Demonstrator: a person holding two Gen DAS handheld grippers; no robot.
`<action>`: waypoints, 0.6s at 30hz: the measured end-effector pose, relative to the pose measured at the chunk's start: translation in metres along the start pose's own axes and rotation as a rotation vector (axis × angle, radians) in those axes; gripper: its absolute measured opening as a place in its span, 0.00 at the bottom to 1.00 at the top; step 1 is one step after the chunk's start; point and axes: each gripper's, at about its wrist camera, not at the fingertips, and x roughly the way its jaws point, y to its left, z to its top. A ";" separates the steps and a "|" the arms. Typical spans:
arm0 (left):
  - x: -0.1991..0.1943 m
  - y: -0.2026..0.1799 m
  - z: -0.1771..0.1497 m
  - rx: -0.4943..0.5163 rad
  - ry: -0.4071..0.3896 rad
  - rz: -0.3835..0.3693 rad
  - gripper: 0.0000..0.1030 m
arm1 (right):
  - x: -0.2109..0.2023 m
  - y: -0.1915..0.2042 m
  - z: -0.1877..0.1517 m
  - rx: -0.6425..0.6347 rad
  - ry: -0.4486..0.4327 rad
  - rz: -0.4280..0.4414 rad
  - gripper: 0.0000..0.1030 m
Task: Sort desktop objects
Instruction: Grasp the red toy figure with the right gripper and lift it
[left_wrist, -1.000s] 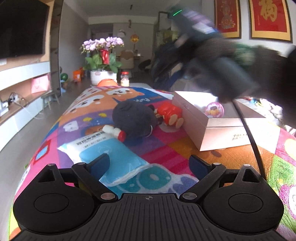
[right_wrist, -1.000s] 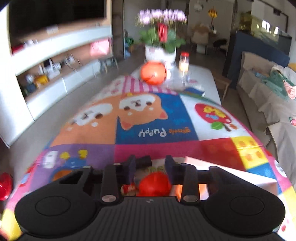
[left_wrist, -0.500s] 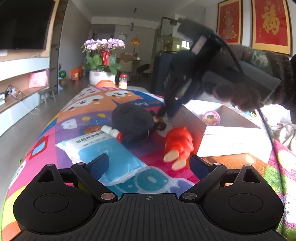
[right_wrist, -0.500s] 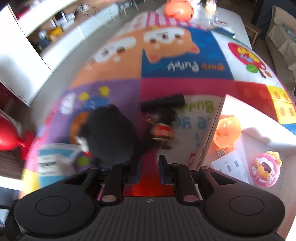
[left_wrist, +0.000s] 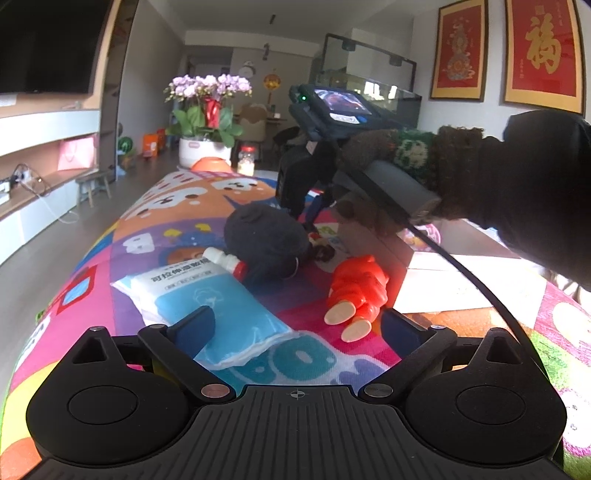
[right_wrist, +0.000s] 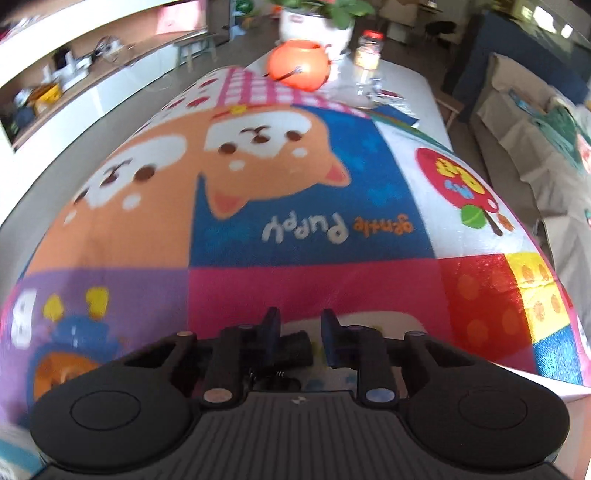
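Note:
In the left wrist view a red toy figure (left_wrist: 357, 291) lies on the colourful cloth beside the open white box (left_wrist: 395, 258). A black plush (left_wrist: 266, 240), a small white bottle with a red cap (left_wrist: 225, 260) and a blue-white pouch (left_wrist: 210, 299) lie left of it. My left gripper (left_wrist: 297, 325) is open and empty, low over the pouch. My right gripper (right_wrist: 297, 328) is open, its jaws a little apart just above a black cylinder (right_wrist: 293, 347); it also shows behind the plush (left_wrist: 306, 199).
An orange bowl (right_wrist: 299, 70), a jar (right_wrist: 367, 48) and a flower pot (left_wrist: 203, 151) stand at the table's far end. A sofa (right_wrist: 535, 122) lies to the right. Shelving (left_wrist: 40, 155) runs along the left wall.
The red figure left my right gripper and now lies beside the box. My right gripper swung down behind the plush over the black cylinder. The left gripper barely moved.

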 end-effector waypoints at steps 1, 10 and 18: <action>0.000 0.000 0.000 0.001 0.000 0.001 0.97 | -0.004 0.002 -0.005 -0.031 0.005 0.010 0.22; 0.001 -0.006 0.000 0.025 0.017 -0.001 0.97 | -0.051 0.017 -0.075 -0.226 0.079 0.187 0.20; -0.005 -0.016 -0.005 0.078 0.066 -0.020 0.97 | -0.133 0.002 -0.143 -0.174 -0.064 0.344 0.34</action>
